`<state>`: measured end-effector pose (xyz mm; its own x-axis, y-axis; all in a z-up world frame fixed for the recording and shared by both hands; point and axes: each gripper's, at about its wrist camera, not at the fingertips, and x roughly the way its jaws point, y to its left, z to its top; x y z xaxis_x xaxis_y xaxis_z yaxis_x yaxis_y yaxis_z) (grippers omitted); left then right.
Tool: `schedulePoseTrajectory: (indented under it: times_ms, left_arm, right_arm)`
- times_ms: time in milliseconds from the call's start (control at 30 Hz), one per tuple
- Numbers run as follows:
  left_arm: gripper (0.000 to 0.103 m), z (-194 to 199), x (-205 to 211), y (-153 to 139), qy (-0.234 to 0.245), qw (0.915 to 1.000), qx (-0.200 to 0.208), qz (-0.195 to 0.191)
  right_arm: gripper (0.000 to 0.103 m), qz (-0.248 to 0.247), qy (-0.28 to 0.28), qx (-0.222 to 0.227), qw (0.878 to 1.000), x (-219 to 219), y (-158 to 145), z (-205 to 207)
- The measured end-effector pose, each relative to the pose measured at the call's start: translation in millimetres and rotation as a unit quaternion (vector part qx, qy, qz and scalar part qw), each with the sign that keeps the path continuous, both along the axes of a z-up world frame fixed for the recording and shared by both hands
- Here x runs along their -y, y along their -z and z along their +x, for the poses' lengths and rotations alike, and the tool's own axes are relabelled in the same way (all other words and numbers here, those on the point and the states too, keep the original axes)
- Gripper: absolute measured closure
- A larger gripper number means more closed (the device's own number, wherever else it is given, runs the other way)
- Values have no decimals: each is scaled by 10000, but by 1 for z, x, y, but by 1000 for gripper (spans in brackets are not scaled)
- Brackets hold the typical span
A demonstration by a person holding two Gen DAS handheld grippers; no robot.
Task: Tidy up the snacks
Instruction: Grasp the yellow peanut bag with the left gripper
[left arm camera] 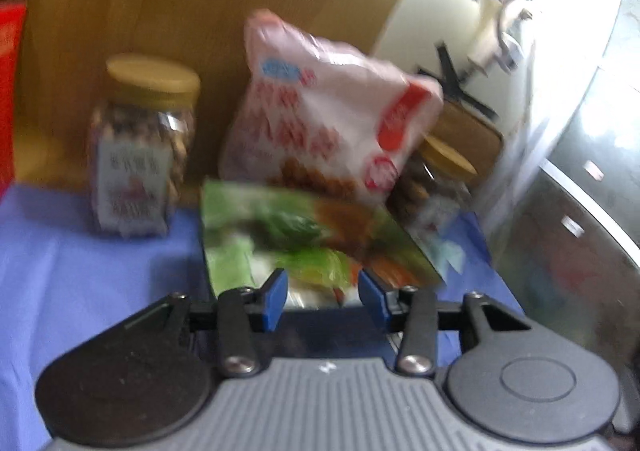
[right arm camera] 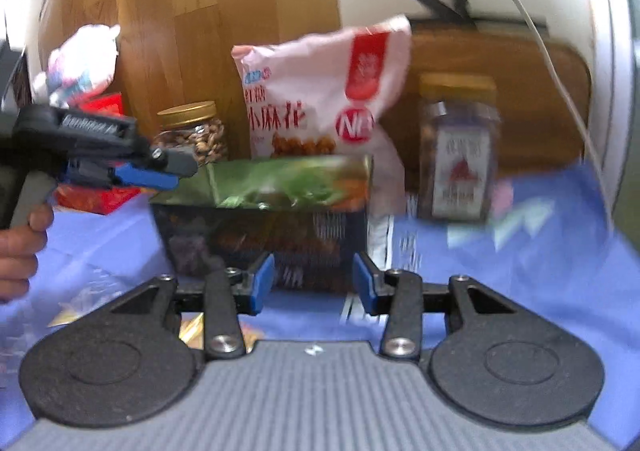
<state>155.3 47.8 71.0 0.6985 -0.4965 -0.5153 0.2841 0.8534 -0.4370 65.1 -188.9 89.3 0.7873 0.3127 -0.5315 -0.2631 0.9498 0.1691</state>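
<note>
A green and dark snack box [left arm camera: 304, 239] lies on the blue cloth, also in the right wrist view [right arm camera: 272, 219]. Behind it a pink and white snack bag [left arm camera: 324, 119] [right arm camera: 320, 99] leans on the wooden board. A nut jar with a gold lid [left arm camera: 140, 147] [right arm camera: 192, 135] stands to the left, another jar [left arm camera: 436, 187] [right arm camera: 456, 147] to the right. My left gripper [left arm camera: 323, 295] is open, its fingers just in front of the box; it also shows in the right wrist view [right arm camera: 160, 175] at the box's left end. My right gripper [right arm camera: 314, 283] is open, close before the box's dark side.
A wooden board [left arm camera: 200, 11] stands behind the snacks. A red package [right arm camera: 96, 195] and a pink wrapped bag [right arm camera: 84, 59] lie at the left. A clear wrapper [right arm camera: 88, 295] lies on the blue cloth [left arm camera: 80, 271] near my right gripper. A metal surface [left arm camera: 580, 211] is at the right.
</note>
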Motion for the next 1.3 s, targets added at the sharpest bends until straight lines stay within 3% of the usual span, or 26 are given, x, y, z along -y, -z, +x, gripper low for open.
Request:
schedulePoseTrajectory:
  times_ms: [100, 200, 367, 567, 667, 833, 1033, 1167, 1300]
  left_arm:
    - [63, -14, 10, 17, 433, 9980, -445, -141]
    - [63, -17, 20, 39, 686, 9925, -936, -387]
    - [60, -13, 32, 59, 815, 9841, -1409, -704]
    - [63, -13, 43, 66, 792, 9838, -1449, -693]
    - [73, -17, 41, 64, 650, 9873, -1350, -529]
    - [73, -33, 18, 49, 520, 9906, -1061, -687]
    - [73, -72, -21, 41, 148, 9963, -731, -434]
    - [73, -95, -50, 55, -189, 9949, -910, -384]
    - [73, -111, -76, 69, -488, 9927, -1047, -336]
  right_arm:
    - [56, 813, 52, -633, 9947, 25, 11, -7]
    - [57, 1596, 171, -1153, 9803, 45, 24, -9]
    - [57, 1921, 116, -1550, 9690, 50, 34, -5]
    - [58, 1806, -96, -1693, 9688, 33, 40, 2]
    - [59, 1596, -93, -1630, 9736, 22, 38, 2]
    - [59, 1481, -348, -1342, 9792, 9, 25, -6]
    - [60, 948, -1043, -997, 9850, -37, 8, -26]
    - [60, 272, -1636, -776, 9831, -81, 13, -45]
    - [57, -122, -2213, -755, 9722, -113, 21, -60]
